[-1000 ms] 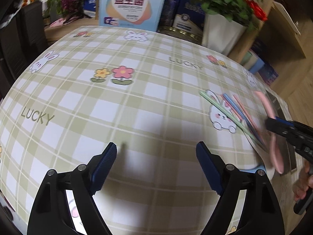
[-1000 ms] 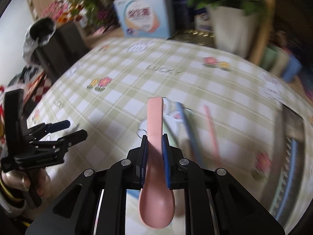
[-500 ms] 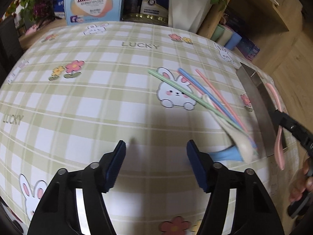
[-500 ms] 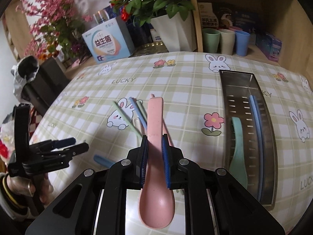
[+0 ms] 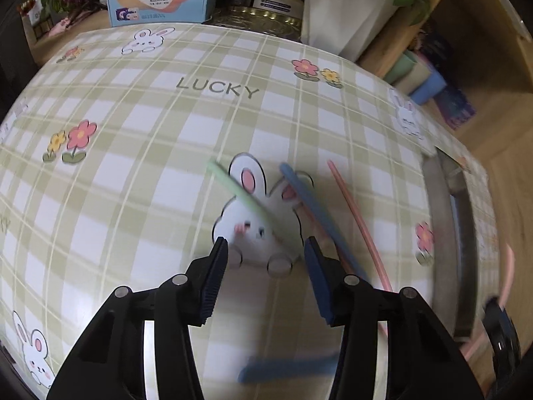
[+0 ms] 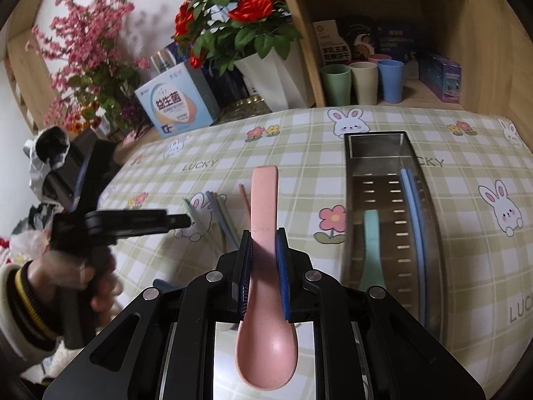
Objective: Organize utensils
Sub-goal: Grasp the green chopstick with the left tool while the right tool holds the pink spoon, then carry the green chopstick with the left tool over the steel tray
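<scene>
My right claw (image 6: pixel 263 260) clamped on pink spoon (image 6: pixel 265 300), handle pointing ahead; steel tray (image 6: pixel 433 233) lies right of it, long axis parallel. My left claw (image 5: pixel 263 250) closing, nothing between, over chopsticks (image 5: pixel 313 200).

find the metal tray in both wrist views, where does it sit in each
Left wrist: metal tray runs down the far right edge, blurred, beyond the pink chopstick.
Right wrist: the tray lies right of centre, holding a green spoon and a blue chopstick.
Shared landmark: the pink flower print just left of the tray.
</scene>
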A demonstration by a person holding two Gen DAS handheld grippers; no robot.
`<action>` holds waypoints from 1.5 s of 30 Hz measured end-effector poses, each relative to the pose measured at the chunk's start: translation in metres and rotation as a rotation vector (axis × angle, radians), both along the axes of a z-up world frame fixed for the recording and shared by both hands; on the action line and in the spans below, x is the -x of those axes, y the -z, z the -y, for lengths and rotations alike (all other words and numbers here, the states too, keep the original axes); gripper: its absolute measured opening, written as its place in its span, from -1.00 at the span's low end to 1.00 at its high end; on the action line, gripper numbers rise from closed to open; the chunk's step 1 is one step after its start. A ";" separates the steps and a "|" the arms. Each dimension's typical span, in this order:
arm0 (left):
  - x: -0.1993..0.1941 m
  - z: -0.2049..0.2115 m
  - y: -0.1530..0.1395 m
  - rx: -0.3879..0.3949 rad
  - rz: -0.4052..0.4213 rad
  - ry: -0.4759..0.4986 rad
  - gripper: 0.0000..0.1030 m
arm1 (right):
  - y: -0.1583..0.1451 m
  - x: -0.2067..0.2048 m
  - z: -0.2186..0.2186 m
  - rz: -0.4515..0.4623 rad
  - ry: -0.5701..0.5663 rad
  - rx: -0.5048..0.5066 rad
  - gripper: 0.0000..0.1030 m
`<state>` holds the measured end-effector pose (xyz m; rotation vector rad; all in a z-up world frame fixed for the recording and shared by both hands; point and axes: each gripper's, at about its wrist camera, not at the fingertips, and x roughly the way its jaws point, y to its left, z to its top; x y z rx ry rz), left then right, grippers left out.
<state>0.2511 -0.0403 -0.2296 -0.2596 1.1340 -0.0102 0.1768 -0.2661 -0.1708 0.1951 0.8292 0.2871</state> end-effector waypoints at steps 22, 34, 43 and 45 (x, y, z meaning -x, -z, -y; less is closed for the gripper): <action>-0.013 -0.031 0.013 -0.141 -0.010 -0.023 -0.77 | -0.004 0.000 0.004 0.027 0.002 -0.046 -0.72; -0.018 -0.067 0.010 -0.089 -0.034 0.040 -0.67 | -0.004 -0.002 -0.001 0.020 -0.012 -0.048 -0.72; 0.016 -0.058 0.013 -0.074 -0.094 0.089 -0.40 | -0.004 -0.002 -0.004 0.021 -0.020 -0.056 -0.72; 0.020 -0.054 0.014 -0.099 -0.077 0.084 -0.41 | -0.003 -0.002 -0.003 0.017 -0.019 -0.057 -0.72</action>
